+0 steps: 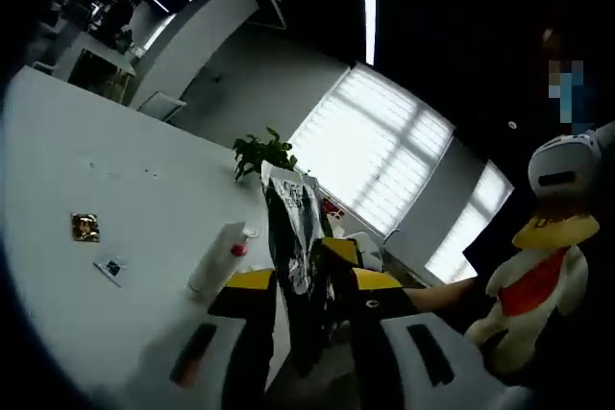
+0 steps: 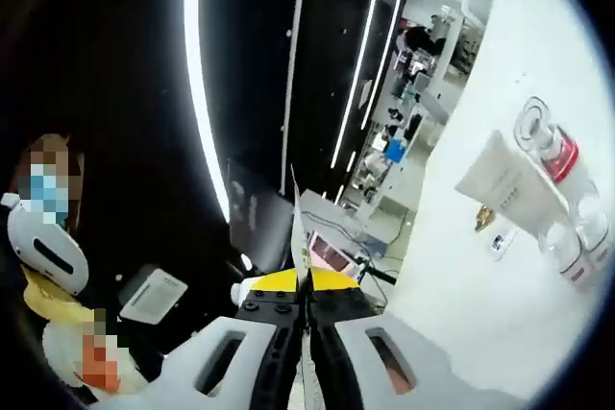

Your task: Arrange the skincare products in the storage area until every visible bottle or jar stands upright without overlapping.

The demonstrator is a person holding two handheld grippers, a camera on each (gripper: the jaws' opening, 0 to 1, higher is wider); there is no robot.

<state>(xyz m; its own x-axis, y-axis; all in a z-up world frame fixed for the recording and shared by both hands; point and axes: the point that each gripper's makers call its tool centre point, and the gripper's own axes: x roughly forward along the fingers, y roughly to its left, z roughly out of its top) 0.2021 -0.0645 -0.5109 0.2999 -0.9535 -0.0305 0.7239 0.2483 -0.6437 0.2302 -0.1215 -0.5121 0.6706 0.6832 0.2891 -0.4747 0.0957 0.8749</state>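
Note:
My left gripper (image 1: 313,277) is shut on a crumpled black and silver pouch (image 1: 291,218), which stands up between its yellow-tipped jaws beyond the table edge. On the white table (image 1: 115,170) lie a white bottle with a pink cap (image 1: 217,260), a gold sachet (image 1: 85,228) and a small blue-and-white sachet (image 1: 111,269). My right gripper (image 2: 307,285) is shut on a thin pale packet (image 2: 296,210) seen edge-on. Off to its right, a white tube (image 2: 507,184), a clear bottle with a red band (image 2: 553,151) and more clear bottles (image 2: 578,237) lie on the table (image 2: 480,333).
A potted plant (image 1: 261,153) stands at the table's far end. A plush toy with a white helmet (image 1: 538,276) sits off the table, and its helmet (image 2: 46,249) shows again beside a person. Bright windows and office shelves lie beyond.

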